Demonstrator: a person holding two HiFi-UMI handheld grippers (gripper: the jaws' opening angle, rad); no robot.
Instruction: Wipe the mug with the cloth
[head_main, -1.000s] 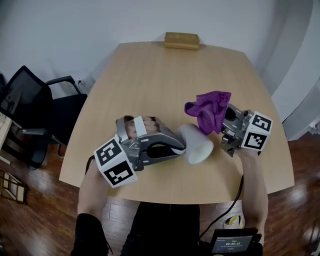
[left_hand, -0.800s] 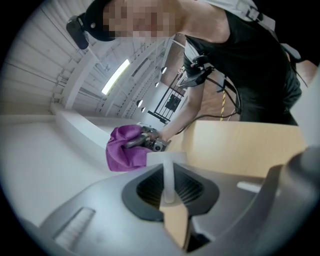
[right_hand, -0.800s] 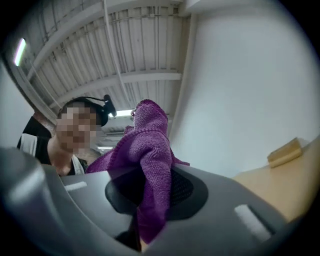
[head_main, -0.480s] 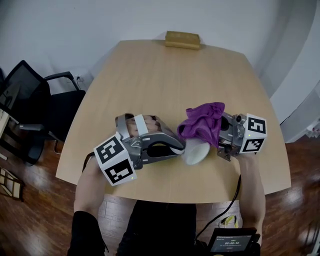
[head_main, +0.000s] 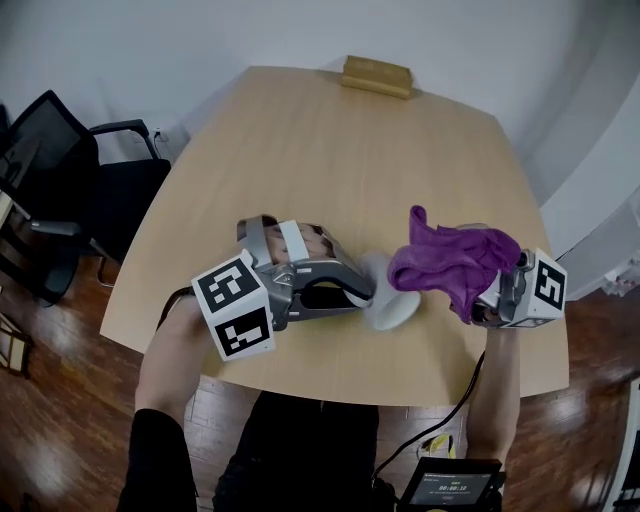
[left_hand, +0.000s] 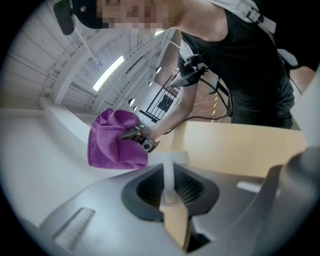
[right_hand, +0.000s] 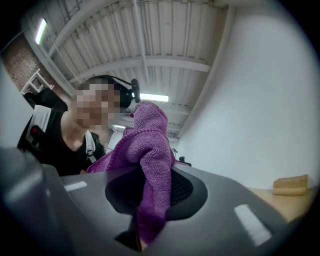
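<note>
**Inspector:** Position of the white mug (head_main: 392, 305)?

**Assistant:** It lies tipped over, raised at the near side of the wooden table (head_main: 330, 150). The left gripper (head_main: 362, 292) is closed narrow on a thin white part of it, rim or handle, I cannot tell which. In my judgement this steadies the mug and exposes its outside.

**Inspector:** The cloth?

**Assistant:** The purple cloth (head_main: 450, 262) is pinched in the right gripper (head_main: 500, 295), bunched over its front as a wiping pad. It sits just right of the mug. Contact is not confirmed.
</note>
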